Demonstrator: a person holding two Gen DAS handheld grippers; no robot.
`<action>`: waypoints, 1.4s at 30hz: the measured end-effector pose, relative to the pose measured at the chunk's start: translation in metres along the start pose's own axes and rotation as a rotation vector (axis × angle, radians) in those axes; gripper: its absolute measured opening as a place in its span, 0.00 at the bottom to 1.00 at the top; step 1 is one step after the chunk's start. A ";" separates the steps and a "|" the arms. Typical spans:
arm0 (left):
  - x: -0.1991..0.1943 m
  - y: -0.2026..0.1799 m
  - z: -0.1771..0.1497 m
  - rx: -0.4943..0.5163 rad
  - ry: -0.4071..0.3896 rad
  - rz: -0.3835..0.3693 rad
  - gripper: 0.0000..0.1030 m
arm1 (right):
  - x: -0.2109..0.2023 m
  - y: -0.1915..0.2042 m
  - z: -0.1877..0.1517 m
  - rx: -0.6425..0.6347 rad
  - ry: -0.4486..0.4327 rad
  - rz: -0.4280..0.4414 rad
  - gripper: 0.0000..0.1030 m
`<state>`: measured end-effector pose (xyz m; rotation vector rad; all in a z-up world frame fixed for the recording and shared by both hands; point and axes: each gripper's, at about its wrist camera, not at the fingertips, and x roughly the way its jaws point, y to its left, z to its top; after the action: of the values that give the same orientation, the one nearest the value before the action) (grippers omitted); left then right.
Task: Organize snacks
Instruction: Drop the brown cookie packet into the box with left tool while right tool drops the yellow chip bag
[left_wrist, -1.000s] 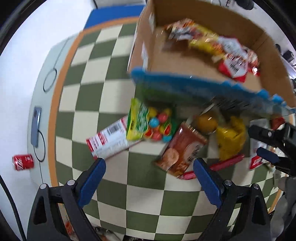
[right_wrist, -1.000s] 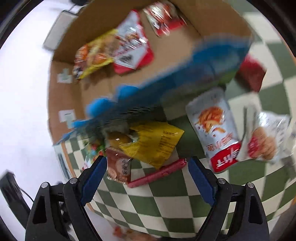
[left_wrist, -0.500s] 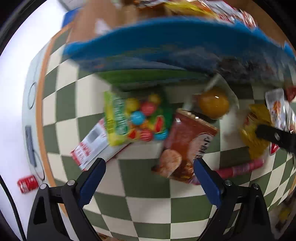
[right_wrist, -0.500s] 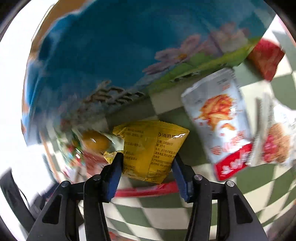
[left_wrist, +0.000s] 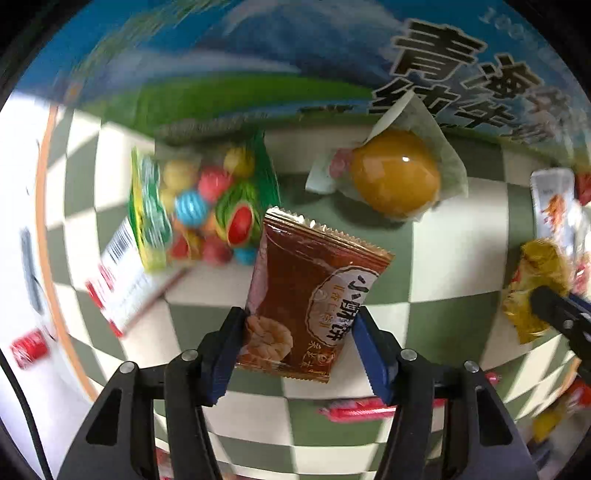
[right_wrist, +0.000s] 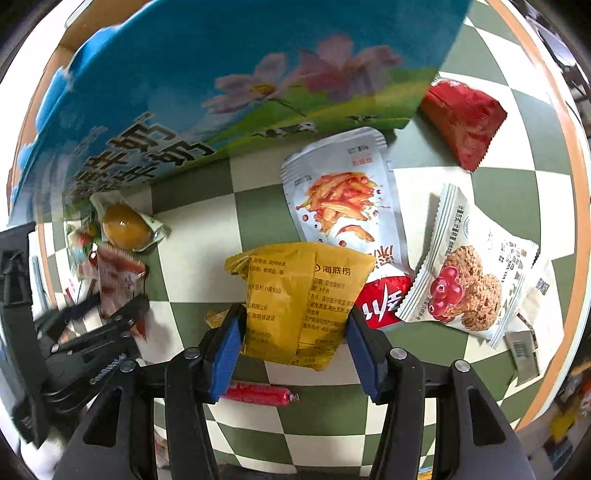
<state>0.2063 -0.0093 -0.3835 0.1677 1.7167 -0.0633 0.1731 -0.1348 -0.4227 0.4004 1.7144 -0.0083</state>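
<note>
My left gripper is shut on a brown cookie packet, held just above the checkered cloth. My right gripper is shut on a yellow sauce packet. The blue printed side of the cardboard box fills the top of both views. The left gripper and brown packet show at the left of the right wrist view. The yellow packet shows at the right edge of the left wrist view.
On the cloth lie a candy bag, a wrapped yellow ball, a red-white packet, a red sausage stick, a white spicy-strips pouch, a cookie pack and a red packet. A red can stands off the cloth.
Both grippers came down close to the table beside the box. The left closed on the brown packet and the right closed on the yellow packet; both were open one second ago.
</note>
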 end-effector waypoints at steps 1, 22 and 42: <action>0.001 0.004 -0.003 -0.022 0.009 -0.010 0.55 | 0.000 -0.002 0.004 0.007 0.003 0.003 0.56; -0.052 0.002 -0.048 -0.069 -0.099 -0.104 0.54 | -0.032 0.009 -0.019 -0.064 -0.040 0.085 0.47; -0.202 0.030 0.047 -0.057 -0.286 -0.238 0.55 | -0.215 0.047 0.017 -0.223 -0.288 0.288 0.46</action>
<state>0.2861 -0.0013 -0.1898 -0.0859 1.4438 -0.2046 0.2291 -0.1504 -0.2098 0.4529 1.3458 0.3176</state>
